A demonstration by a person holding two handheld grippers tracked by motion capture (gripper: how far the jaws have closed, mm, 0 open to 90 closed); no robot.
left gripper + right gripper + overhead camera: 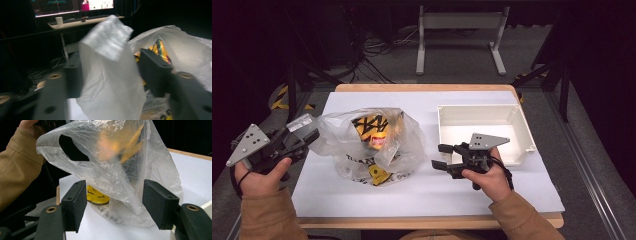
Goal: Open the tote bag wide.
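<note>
At left tabletop edge: left gripper [304, 131] jaws closed on crinkled clear plastic bag [367, 145]
Near white rectangular plastic bin [524, 131]: right gripper [441, 156] parted, nothing held

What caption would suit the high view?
Left tongs pinch a clear plastic bag of yellow items; right tongs wait open beside a white bin.

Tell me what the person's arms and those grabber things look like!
Both arms wear tan-brown sleeves. The left gripper and the right gripper are black, each with two flat, blocky jaws. The arms behind the pads have brass-coloured rings. On top of each sits a grey three-cornered plate with small holes. A black cable loops round the left wrist.
</note>
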